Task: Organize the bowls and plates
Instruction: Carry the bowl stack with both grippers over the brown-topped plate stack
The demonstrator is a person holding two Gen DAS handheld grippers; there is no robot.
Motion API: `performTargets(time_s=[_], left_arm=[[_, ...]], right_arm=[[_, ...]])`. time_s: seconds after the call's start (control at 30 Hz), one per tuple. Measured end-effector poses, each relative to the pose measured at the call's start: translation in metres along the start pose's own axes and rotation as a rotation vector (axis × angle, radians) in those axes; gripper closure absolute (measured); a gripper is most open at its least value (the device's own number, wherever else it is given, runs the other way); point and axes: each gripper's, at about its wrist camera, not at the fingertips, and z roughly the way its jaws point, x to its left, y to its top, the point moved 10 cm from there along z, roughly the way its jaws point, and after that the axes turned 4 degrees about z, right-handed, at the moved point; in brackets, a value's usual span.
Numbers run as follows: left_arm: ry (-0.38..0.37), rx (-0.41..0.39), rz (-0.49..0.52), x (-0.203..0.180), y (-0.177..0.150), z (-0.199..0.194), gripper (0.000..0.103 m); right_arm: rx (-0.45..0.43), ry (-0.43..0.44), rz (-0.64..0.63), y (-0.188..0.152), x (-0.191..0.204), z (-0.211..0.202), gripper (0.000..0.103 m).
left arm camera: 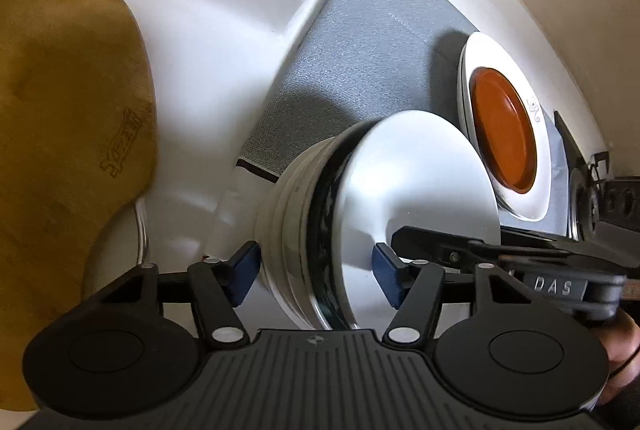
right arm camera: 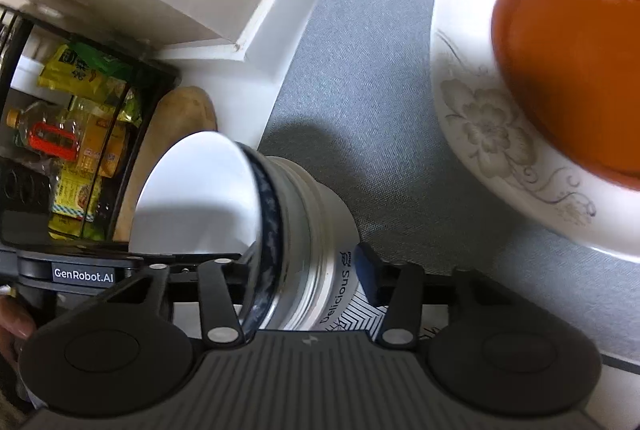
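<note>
1. Left wrist view: the left gripper sits at the bottom centre of the frame with its blue-padded fingers spread wide on either side of a stack of nested white ceramic bowls. One pad lies against the outer wall and the other inside the top bowl; I cannot tell whether they pinch it.
2. One bowl in the stack has a dark patterned rim band, and the stack appears turned on its side in this view, resting on a grey woven mat.
3. Right of centre, a wide white plate with a small scroll motif lies on the same mat, and a round orange saucer sits in its middle.
4. A tan wooden cutting board fills the left side of the frame.
5. The black right gripper reaches in from the right edge to the top bowl's rim.
6. Right wrist view: the right gripper is at the bottom centre, fingers parted around the same bowl stack, one finger beside the lower bowls. Whether it grips is unclear.
7. At upper right, the flower-printed plate holds the orange saucer.
8. On the left, a black wire rack holds yellow food packets and a bottle.
</note>
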Motion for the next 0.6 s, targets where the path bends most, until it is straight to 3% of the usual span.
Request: performTargets(time_s=[0.2,0.6], left_arm=[[0.029,0.025,-0.003,-0.002,-0.002,-0.010,0.052],[0.061,0.055,0.008,-0.014,-0.004,-0.011,0.052]], right_arm=[[-0.014,-0.034,-0.020,0.000,0.007,-0.005,0.058],[-0.036,-0.021,0.011,-0.004,0.006,-0.017,0.060]])
